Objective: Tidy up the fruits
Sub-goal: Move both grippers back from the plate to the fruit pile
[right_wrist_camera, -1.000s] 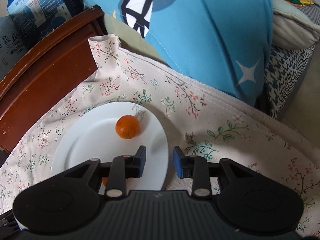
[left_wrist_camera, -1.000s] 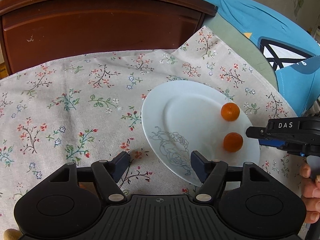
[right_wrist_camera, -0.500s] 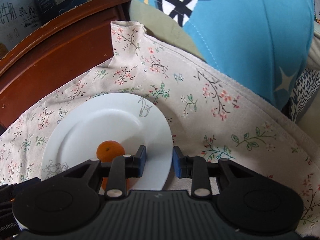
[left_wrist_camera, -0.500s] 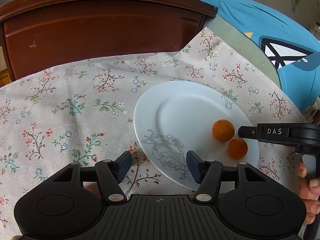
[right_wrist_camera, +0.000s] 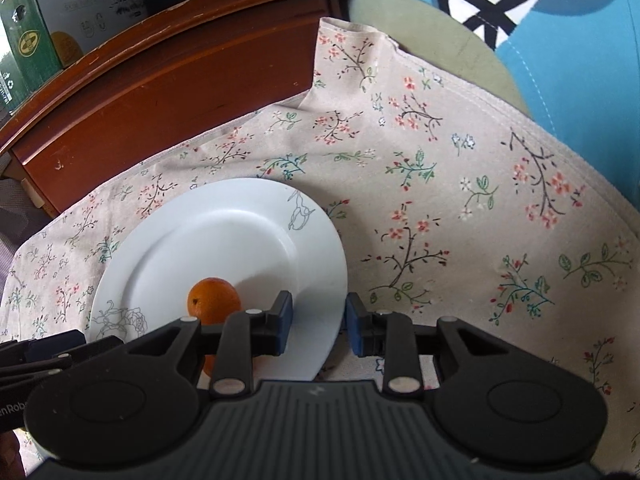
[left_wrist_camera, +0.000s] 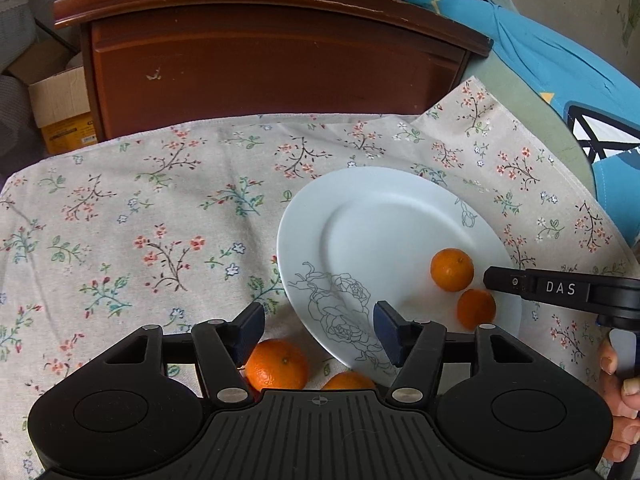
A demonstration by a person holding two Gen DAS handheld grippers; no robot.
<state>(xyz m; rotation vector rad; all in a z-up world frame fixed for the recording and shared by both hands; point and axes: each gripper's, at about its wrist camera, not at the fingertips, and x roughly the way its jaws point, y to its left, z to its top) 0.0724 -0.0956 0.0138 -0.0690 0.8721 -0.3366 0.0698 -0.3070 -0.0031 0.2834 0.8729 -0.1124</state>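
A white plate [left_wrist_camera: 384, 220] with a rose drawing lies on the floral cloth. Two small oranges [left_wrist_camera: 452, 269] [left_wrist_camera: 476, 308] sit on its right side. Two more oranges [left_wrist_camera: 276, 364] [left_wrist_camera: 347, 381] lie on the cloth just under my left gripper [left_wrist_camera: 319, 330], which is open and empty above the plate's near rim. My right gripper [right_wrist_camera: 319, 322] is open and empty, its fingers straddling the plate's [right_wrist_camera: 224, 240] right rim; one orange [right_wrist_camera: 214, 300] shows beside its left finger. The right gripper's finger [left_wrist_camera: 560, 288] reaches toward the plate oranges in the left view.
A dark wooden headboard [left_wrist_camera: 280, 60] borders the far edge of the cloth [left_wrist_camera: 140, 220]. A blue pillow [right_wrist_camera: 540, 20] lies at the right. Cardboard boxes [left_wrist_camera: 60, 112] stand at the far left, and printed cartons [right_wrist_camera: 60, 8] behind the headboard.
My left gripper has drawn back, bringing two oranges on the cloth into view beneath it. The right gripper has pulled back slightly; the plate oranges sit closer together.
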